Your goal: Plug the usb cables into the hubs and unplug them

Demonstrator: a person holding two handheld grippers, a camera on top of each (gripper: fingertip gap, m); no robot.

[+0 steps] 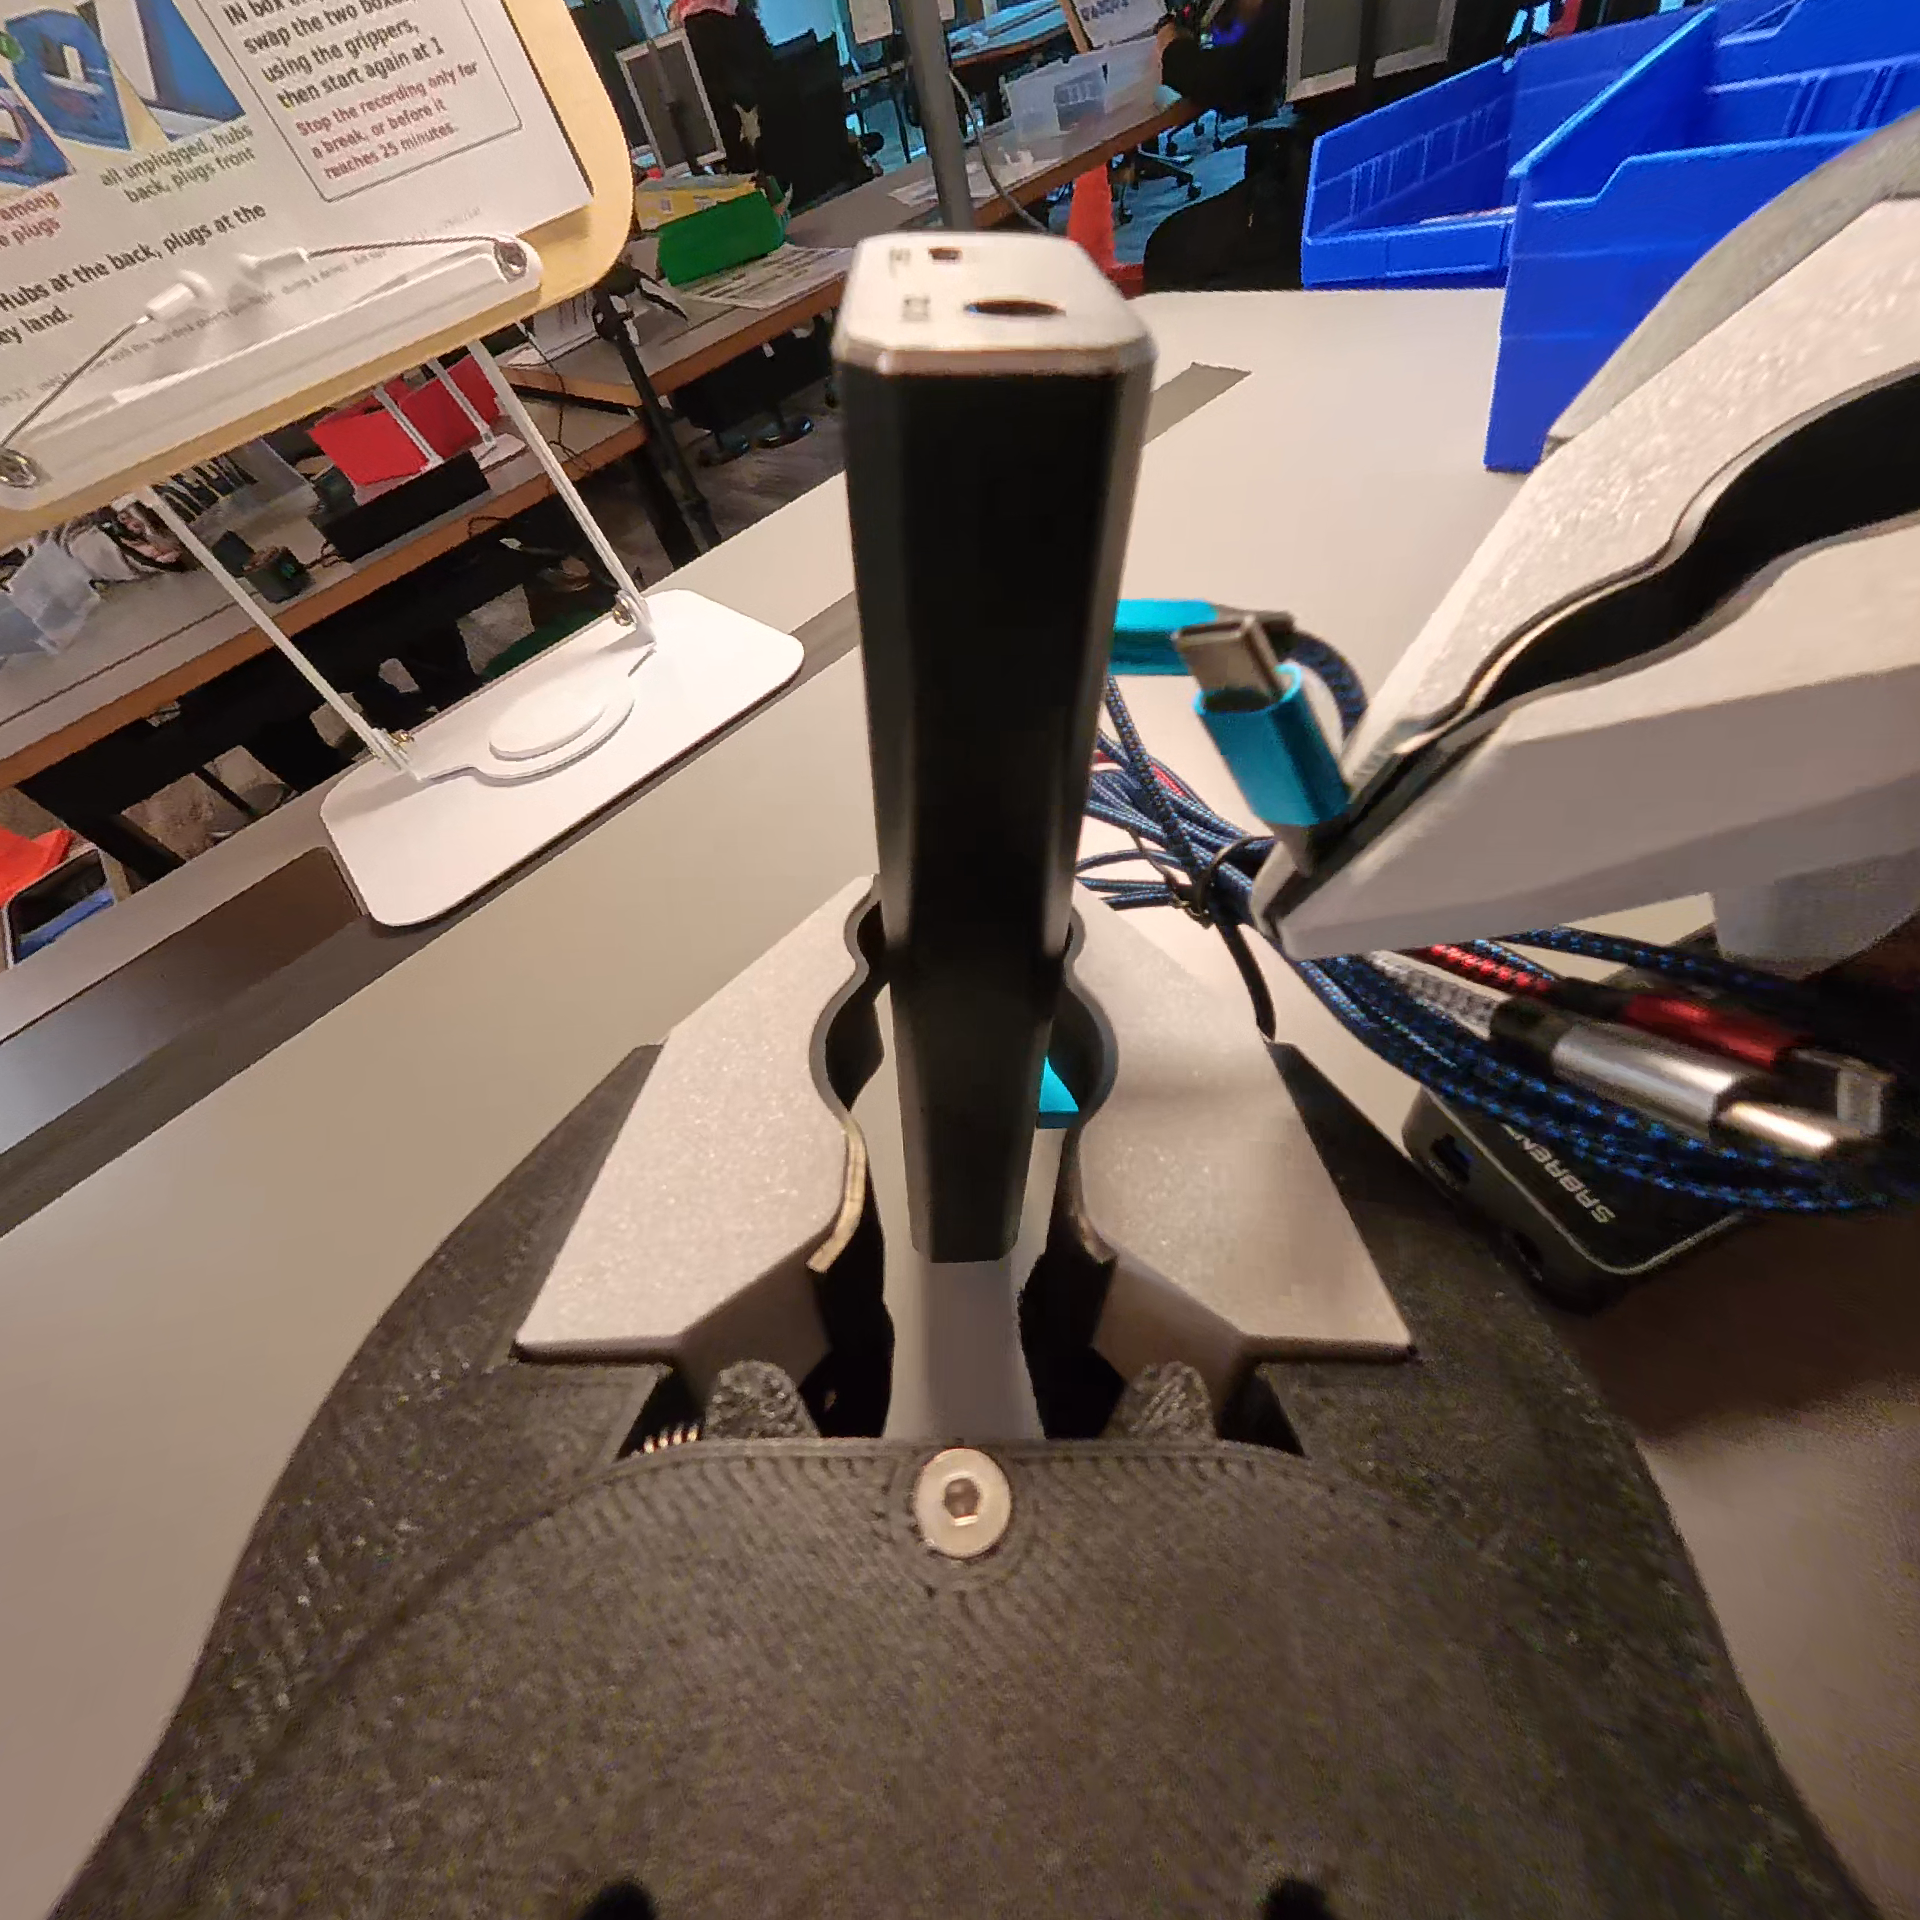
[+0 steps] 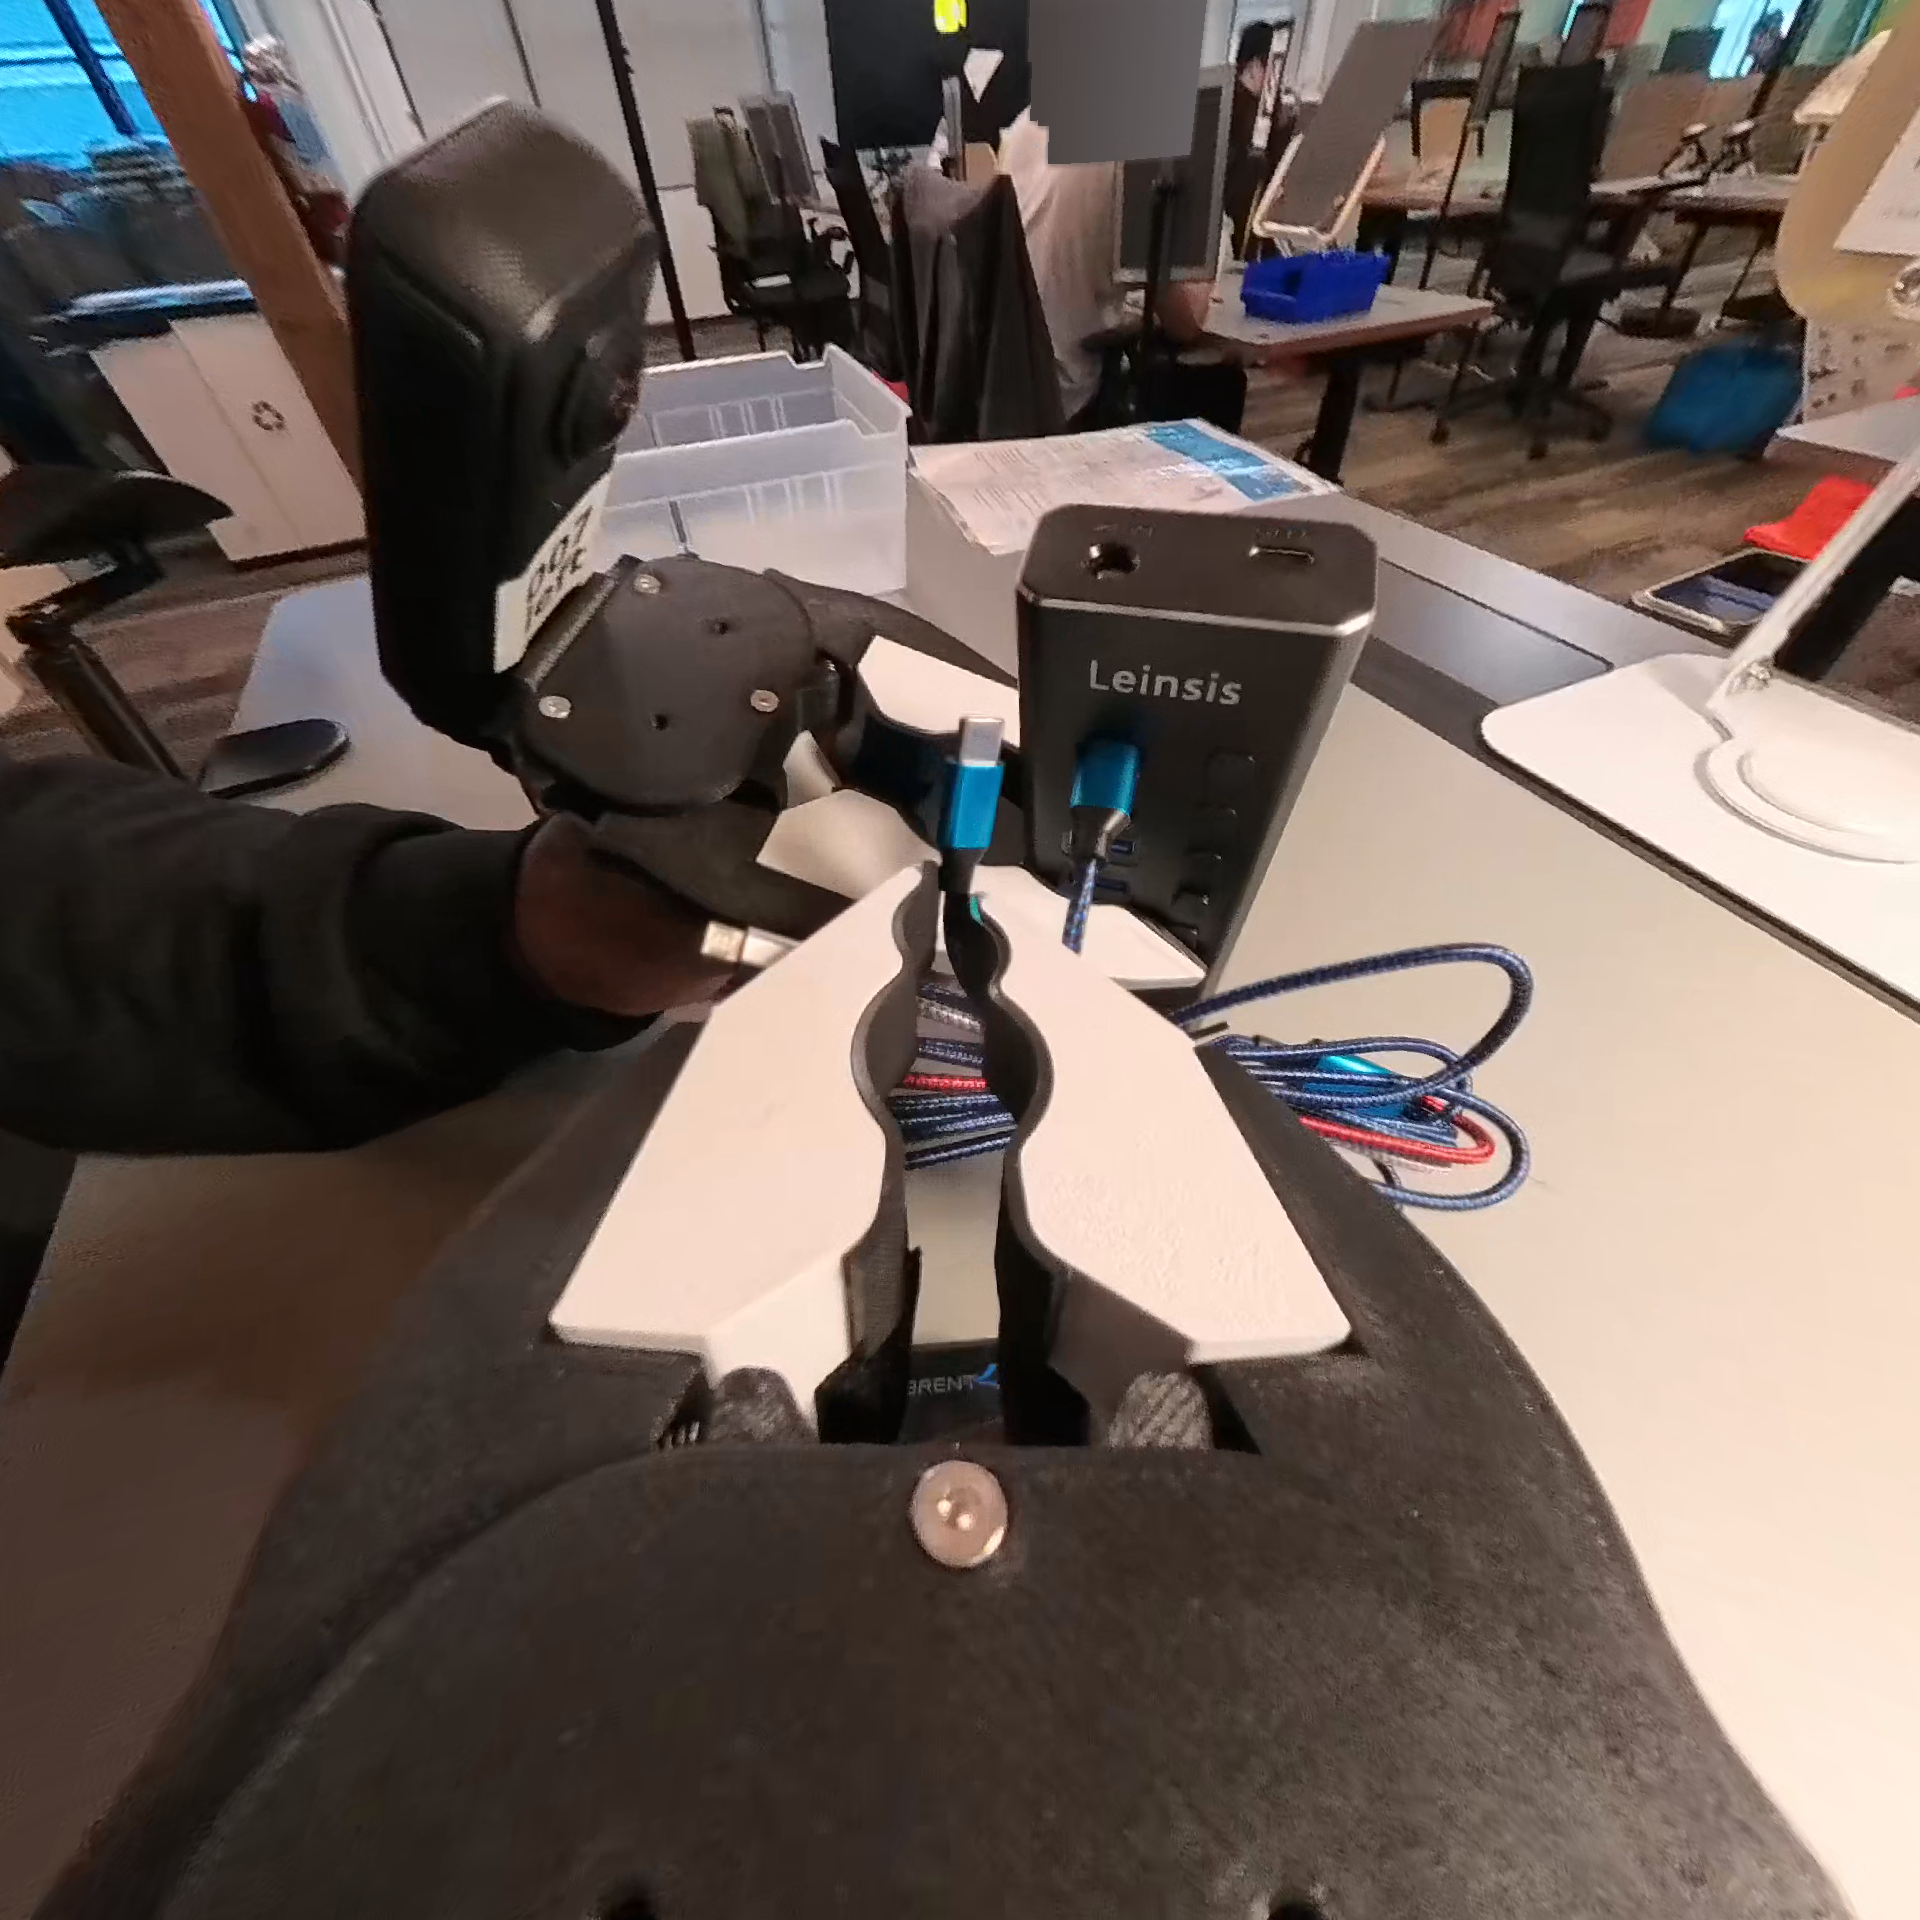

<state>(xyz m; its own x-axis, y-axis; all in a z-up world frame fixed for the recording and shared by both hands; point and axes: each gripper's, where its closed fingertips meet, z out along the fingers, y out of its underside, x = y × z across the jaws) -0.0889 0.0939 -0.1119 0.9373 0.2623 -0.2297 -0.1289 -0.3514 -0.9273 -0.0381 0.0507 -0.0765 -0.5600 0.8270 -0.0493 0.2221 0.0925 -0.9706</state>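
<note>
left gripper [image 1: 961, 940] clamps an upright dark usb hub [image 1: 987, 665]; right gripper [image 2: 954, 914] pinches a blue-shelled usb-c plug [image 2: 971, 795] just beside another blue plug [image 2: 1103, 779] seated in the hub.

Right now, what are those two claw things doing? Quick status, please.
Left gripper: shut on dark upright hub, one blue plug already in it. Right gripper: shut on blue braided cable, silver-tipped blue plug free beside hub. Nothing between plug and hub.
</note>
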